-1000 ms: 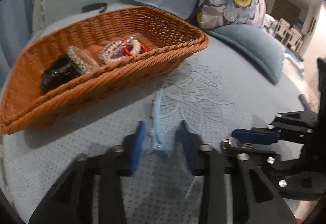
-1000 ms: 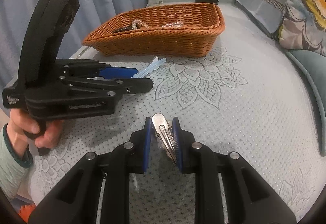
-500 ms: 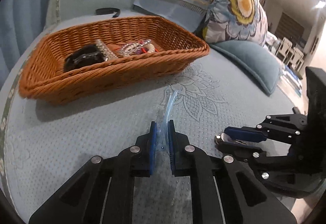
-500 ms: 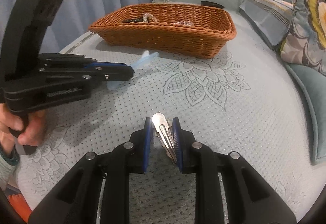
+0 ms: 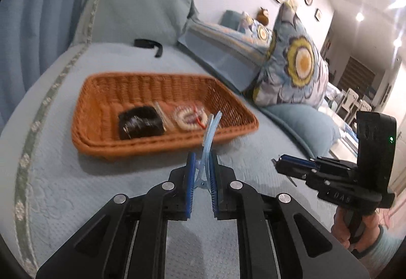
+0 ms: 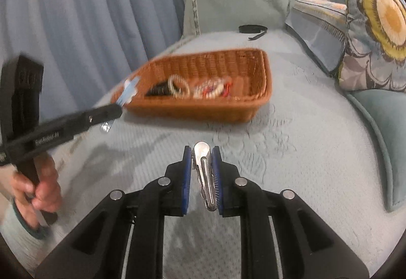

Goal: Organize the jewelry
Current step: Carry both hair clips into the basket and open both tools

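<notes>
My left gripper (image 5: 202, 164) is shut on a clear blue hair clip (image 5: 209, 137), which sticks up in front of the wicker basket (image 5: 101, 142). The basket holds a black hair tie (image 5: 140, 124) and beaded bracelets (image 5: 189, 119). In the right wrist view my right gripper (image 6: 201, 152) holds a silver metal hair clip (image 6: 204, 172), its jaws still closing on it, above the bedspread and short of the basket (image 6: 261, 91). The left gripper (image 6: 119, 109) appears there at the left with the blue clip (image 6: 129, 91). The right gripper (image 5: 281, 163) shows at the right of the left wrist view.
A pale blue quilted bedspread (image 6: 304, 152) covers the bed. Floral pillows (image 5: 291, 71) and a teal cushion (image 5: 304, 124) lie to the right. A black band (image 5: 149, 44) lies behind the basket, with a headboard cushion (image 5: 137, 15) and blue curtain (image 6: 76, 12) beyond. A hand (image 6: 38, 190) grips the left tool.
The left gripper closed on the blue clip and lifted it off the bedspread toward the basket. The right gripper rose with the silver clip held.
</notes>
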The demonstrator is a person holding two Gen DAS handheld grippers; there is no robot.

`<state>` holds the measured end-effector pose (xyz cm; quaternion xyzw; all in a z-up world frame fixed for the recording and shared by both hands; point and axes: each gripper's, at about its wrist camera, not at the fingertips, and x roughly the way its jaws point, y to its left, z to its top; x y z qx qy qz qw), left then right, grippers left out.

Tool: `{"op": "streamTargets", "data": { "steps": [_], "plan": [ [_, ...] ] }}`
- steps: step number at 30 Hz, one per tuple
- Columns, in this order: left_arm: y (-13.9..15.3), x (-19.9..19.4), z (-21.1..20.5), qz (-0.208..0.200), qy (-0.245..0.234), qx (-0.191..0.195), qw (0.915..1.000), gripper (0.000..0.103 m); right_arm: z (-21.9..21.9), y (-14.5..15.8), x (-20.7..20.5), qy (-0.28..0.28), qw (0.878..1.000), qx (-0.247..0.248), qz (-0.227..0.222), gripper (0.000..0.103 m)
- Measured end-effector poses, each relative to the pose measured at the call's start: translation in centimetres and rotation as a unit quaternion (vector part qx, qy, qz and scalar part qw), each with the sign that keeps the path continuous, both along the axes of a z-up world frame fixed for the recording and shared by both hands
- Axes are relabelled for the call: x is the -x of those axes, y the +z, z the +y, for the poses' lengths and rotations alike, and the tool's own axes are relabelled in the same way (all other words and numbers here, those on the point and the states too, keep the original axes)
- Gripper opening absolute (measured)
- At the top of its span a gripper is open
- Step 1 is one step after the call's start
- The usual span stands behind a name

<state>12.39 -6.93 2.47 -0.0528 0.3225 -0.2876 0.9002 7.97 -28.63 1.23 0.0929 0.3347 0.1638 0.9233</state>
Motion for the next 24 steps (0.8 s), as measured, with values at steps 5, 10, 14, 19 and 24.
{"op": "streamTargets", "data": {
  "steps": [5,10,14,19,24],
  "plan": [
    [2.3,-2.4,1.4,-0.018,0.024,0.011,0.9995,0.009,-0.1,3.1,-3.4,-0.007,0.999,-0.013,-0.029,0.014],
    [3.6,-7.2,2.2,-0.019,0.058,0.014,0.9981,0.009,1.5,4.6,-9.6,-0.008,0.999,-0.023,-0.03,0.014],
    [2.8,-10.6,2.1,0.0,0.078,0.001,0.9969,0.009,2.8,3.6,-15.1,-0.018,0.999,-0.027,0.001,0.014],
    [0.4,-14.1,1.7,0.036,0.1,-0.024,0.994,0.009,4.2,1.5,-19.3,-0.028,0.999,-0.008,0.045,0.014],
    [-1.4,-15.3,1.6,0.056,0.109,-0.027,0.9921,0.009,4.5,-0.3,-21.0,-0.037,0.996,0.008,0.076,0.014]
  ]
}}
